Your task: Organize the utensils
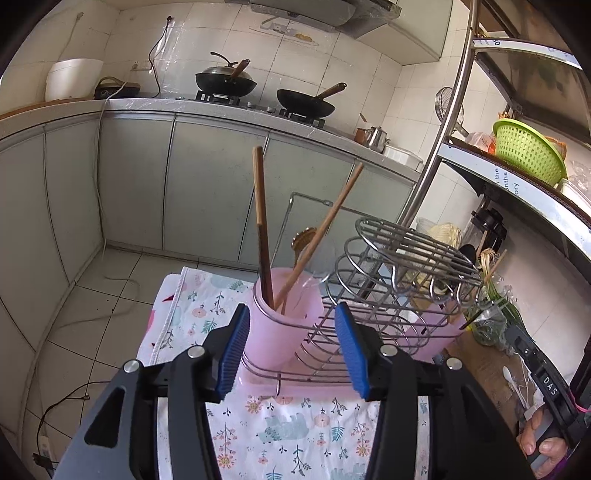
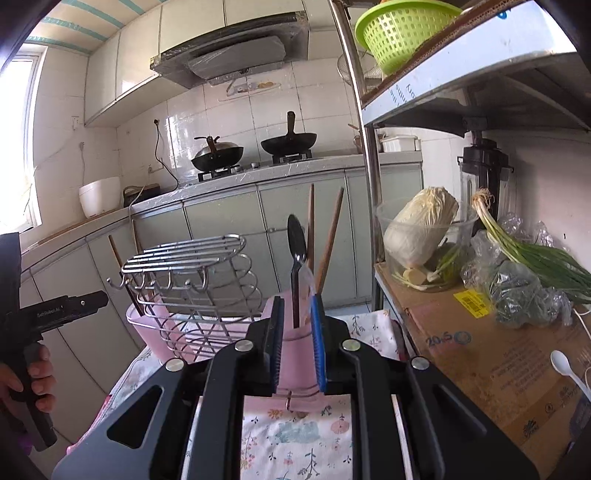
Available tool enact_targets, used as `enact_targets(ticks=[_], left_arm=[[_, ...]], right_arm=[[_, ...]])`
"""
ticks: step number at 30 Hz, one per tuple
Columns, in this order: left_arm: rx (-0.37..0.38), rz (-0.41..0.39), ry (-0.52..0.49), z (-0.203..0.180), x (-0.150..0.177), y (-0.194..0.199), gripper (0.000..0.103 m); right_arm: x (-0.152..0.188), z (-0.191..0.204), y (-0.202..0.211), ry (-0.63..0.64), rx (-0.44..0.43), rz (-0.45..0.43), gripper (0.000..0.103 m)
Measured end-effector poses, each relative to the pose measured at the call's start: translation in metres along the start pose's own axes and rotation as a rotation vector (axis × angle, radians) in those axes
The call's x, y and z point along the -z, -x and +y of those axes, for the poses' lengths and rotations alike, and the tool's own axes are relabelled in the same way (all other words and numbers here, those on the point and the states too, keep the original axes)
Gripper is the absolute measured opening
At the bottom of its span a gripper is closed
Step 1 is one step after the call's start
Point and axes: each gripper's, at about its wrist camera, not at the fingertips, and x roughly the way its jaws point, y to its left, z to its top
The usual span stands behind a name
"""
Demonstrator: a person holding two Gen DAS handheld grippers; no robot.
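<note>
A pink utensil holder (image 1: 284, 332) with a wire rack (image 1: 399, 258) over its middle stands on a floral cloth (image 1: 280, 435). Its left cup holds two wooden chopsticks (image 1: 263, 229) and a brownish spoon head (image 1: 304, 236). My left gripper (image 1: 291, 336) stands open just in front of that cup, with nothing between its pads. In the right wrist view the right cup (image 2: 295, 354) holds a black spoon (image 2: 296, 236) and two chopsticks (image 2: 330, 236). My right gripper (image 2: 297, 332) is slightly open in front of it. The spoon handle shows in the gap, untouched by the pads.
A cardboard box (image 2: 480, 350) at the right carries a white plastic spoon (image 2: 561, 362), a cabbage in a clear bowl (image 2: 421, 229) and bagged green onions (image 2: 528, 280). A steel shelf post (image 2: 369, 147) rises beside the holder. A green basket (image 2: 402, 29) sits above.
</note>
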Motion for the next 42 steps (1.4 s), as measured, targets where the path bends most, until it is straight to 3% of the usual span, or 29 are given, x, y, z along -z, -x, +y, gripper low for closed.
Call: enact_targets(ticks=[16, 17, 20, 24, 30, 42], left_arm=[[-0.044, 0.087, -0.077, -0.025, 0.045, 0.001, 0.047], [-0.047, 0.099, -0.077, -0.026, 0.048, 0.001, 0.047], [-0.050, 0.113, -0.076, -0.026, 0.053, 0.000, 0.047], [-0.056, 0.114, -0.077, -0.028, 0.056, 0.001, 0.047], [-0.064, 0.102, -0.099, -0.033, 0.058, 0.005, 0.047], [-0.081, 0.079, -0.131, -0.042, 0.062, 0.012, 0.047]], right_arm=[[0.033, 0.029, -0.001, 0.003, -0.059, 0.118, 0.015], [0.035, 0.032, -0.001, 0.004, -0.064, 0.124, 0.017], [0.038, 0.036, 0.001, 0.008, -0.071, 0.120, 0.038], [0.042, 0.043, 0.005, 0.034, -0.065, 0.118, 0.046], [0.046, 0.047, 0.006, 0.039, -0.063, 0.131, 0.053], [0.055, 0.049, 0.007, 0.043, -0.046, 0.149, 0.053]])
